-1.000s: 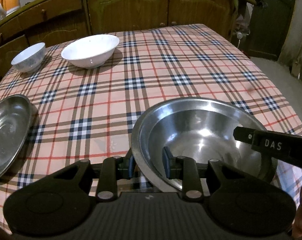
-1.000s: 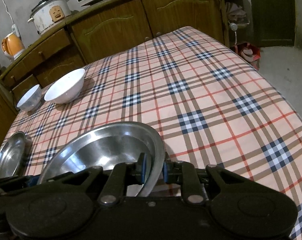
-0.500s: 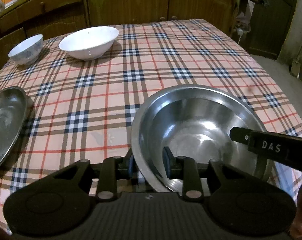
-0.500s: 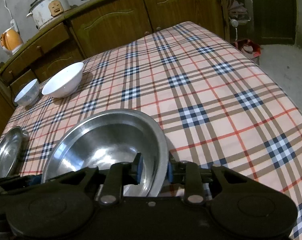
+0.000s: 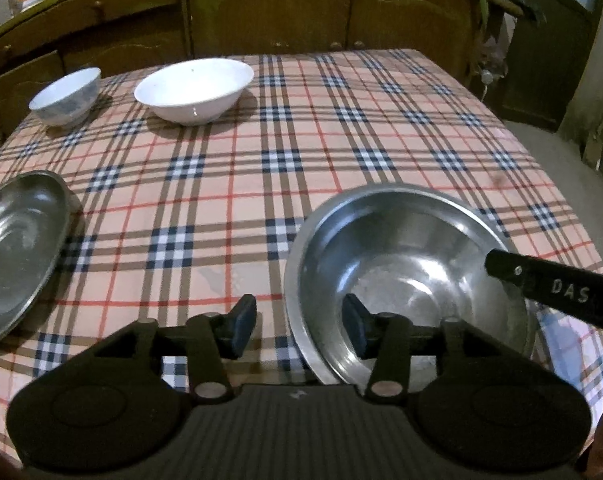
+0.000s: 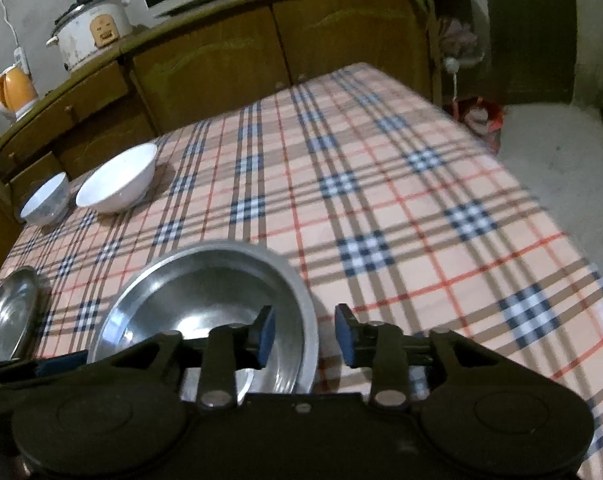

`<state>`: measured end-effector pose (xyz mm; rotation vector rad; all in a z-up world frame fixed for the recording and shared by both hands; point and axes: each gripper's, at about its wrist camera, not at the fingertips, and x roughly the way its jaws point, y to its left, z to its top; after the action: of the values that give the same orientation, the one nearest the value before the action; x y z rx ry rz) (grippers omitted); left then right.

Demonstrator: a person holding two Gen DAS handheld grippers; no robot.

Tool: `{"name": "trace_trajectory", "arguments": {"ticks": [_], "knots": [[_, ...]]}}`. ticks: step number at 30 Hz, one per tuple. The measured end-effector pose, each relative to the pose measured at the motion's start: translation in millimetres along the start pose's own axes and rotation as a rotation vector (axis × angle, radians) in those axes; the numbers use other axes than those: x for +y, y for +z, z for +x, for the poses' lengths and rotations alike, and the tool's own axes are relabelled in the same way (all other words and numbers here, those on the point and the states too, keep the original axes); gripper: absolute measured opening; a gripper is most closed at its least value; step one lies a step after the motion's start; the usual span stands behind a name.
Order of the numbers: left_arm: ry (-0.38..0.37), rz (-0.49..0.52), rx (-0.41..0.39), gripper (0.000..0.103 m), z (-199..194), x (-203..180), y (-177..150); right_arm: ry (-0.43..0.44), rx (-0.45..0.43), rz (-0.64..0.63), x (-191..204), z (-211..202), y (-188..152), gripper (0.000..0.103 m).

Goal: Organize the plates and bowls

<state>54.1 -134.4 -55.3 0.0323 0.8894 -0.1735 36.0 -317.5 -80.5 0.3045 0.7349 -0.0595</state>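
Left wrist view: my left gripper (image 5: 299, 326) straddles the near left rim of the steel basin (image 5: 413, 280). One blue pad is outside the wall and one inside, and neither presses on the metal. The jaws are opening at a moderate gap, so I judge the basin set down on the checked tablecloth (image 5: 229, 168) and being released. The basin is round, deep, thin-walled and polished, with a rolled lip. The right gripper's finger (image 5: 549, 288) crosses its far right rim. Left of the jaws lies a shallow steel plate (image 5: 17, 248). Well beyond them stand a wide white bowl (image 5: 193, 90) and a smaller white bowl (image 5: 65, 96), both glazed and smooth.

Right wrist view: my right gripper (image 6: 303, 334) brackets the basin's (image 6: 197, 300) right rim the same way. Its jaws are also opening, with the rim between the pads but clear of both. A two-sided hold suits so wide and slippery a vessel. The plate (image 6: 9, 312) lies far left of the jaws. Both bowls, large (image 6: 117, 182) and small (image 6: 45, 200), sit well ahead.
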Motion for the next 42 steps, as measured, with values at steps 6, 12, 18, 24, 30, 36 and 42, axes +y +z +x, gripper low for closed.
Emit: {"name": "trace_trajectory", "arguments": {"ticks": [6,12,18,24,30,36,42], "knots": [[0.0,-0.001,-0.041,0.065,-15.9,0.5,8.1,-0.005,-0.07,-0.015,5.9,-21.0,11.2,0.057],[0.004,0.006,-0.061,0.074,-29.1,2.4,15.4,0.011,-0.095,-0.042,16.2,-32.9,18.2,0.065],[0.014,0.006,-0.081,0.081,-40.9,7.3,20.2,0.025,-0.116,-0.057,25.0,-44.1,23.2,0.069],[0.019,-0.005,-0.102,0.083,-51.0,12.8,24.6,0.039,-0.13,-0.073,33.6,-51.3,26.5,0.071],[0.023,-0.009,-0.12,0.084,-58.7,16.2,28.2,0.05,-0.141,-0.085,41.2,-57.1,29.4,0.071],[0.025,-0.012,-0.136,0.085,-64.2,20.3,31.8,0.058,-0.151,-0.095,48.7,-61.7,33.6,0.073],[0.035,-0.021,-0.153,0.086,-69.9,27.1,35.0,0.068,-0.157,-0.103,54.3,-63.8,36.9,0.075]]}}
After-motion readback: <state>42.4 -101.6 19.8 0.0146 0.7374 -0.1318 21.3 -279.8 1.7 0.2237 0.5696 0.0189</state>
